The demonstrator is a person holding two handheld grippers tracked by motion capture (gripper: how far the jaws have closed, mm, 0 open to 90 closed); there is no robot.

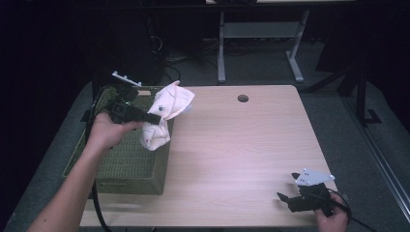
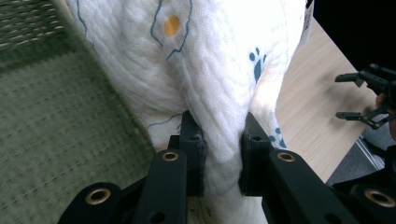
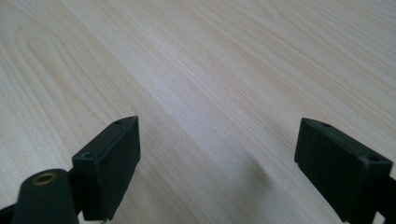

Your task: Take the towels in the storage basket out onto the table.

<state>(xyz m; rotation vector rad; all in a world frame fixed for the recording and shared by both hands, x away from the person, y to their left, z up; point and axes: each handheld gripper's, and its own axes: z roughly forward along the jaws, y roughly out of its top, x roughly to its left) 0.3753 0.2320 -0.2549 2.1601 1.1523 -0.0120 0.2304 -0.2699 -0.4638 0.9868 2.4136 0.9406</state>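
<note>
basket: green woven thing parked at the bench's left edge, near half hanging over it a bit by the look of the high view. Nothing seen inside.

left tool: clenched on the cloth, jaws pinching a bunched fold in the left gripper view. Held up above the basket's right rim, near the bench's far-left corner.

cloth: white quilted fabric with blue paw prints and an orange dot, dangling off the left tool, lower end drooping right by the basket's right wall. Off the bench completely, touching nothing but the jaws as far as can be told.

slip risk: only a narrow fold pinched, so probably easy to lose with a quick swing. Could slide out and land half in the basket, half on the bench.

snag risk: hanging end might catch the basket rim if moved sideways low, maybe dragging the basket toward the left edge.

right tool: released, jaws wide apart over bare wood, down by the bench's near-right corner. Well apart from the cloth, so no help if the fold slips.

hard to tell: full shape of the cloth, bunched up and blown out bright on top. Basket's far end lost behind the hand. Room behind the bench too dark to read.
</note>
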